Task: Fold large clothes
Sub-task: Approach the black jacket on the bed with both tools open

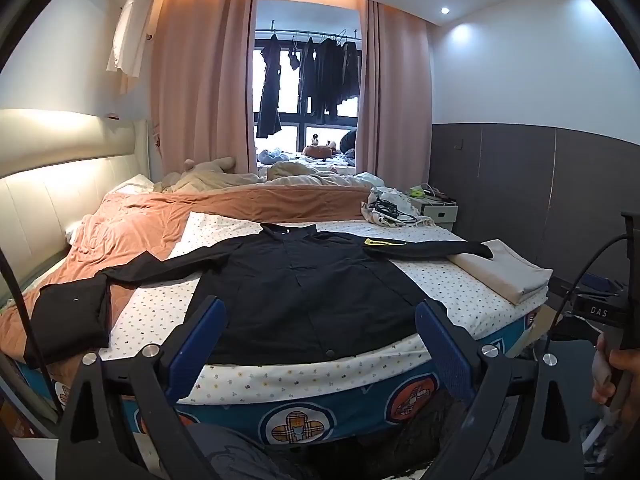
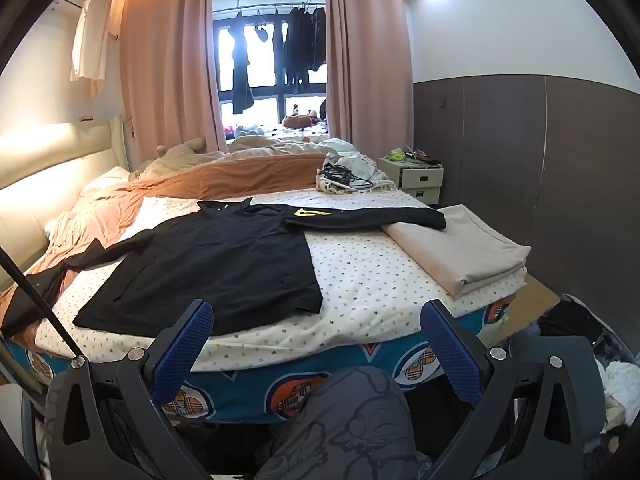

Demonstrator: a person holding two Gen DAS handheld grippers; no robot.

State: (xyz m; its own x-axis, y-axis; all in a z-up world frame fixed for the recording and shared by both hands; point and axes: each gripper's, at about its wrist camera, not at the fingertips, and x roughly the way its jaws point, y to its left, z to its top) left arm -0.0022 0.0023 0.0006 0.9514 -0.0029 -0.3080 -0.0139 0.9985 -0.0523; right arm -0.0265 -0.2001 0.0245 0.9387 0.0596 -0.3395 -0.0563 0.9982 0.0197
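Note:
A large black long-sleeved shirt (image 1: 304, 292) lies spread flat on the bed, collar away from me, hem at the near edge. It also shows in the right wrist view (image 2: 216, 268). One sleeve, with a yellow patch (image 1: 384, 242), reaches right onto a folded beige cloth (image 1: 508, 268). The other sleeve runs left and hangs over the orange blanket. My left gripper (image 1: 320, 344) is open and empty, held just before the hem. My right gripper (image 2: 320, 344) is open and empty, in front of the bed's near edge, right of the shirt.
The bed has a dotted white sheet (image 2: 380, 280) and a crumpled orange blanket (image 1: 136, 224) at the left. A bundle with black cables (image 2: 348, 176) lies at the far right. A white bedside table (image 2: 420, 180) stands by the grey wall. My knee (image 2: 352, 420) is below.

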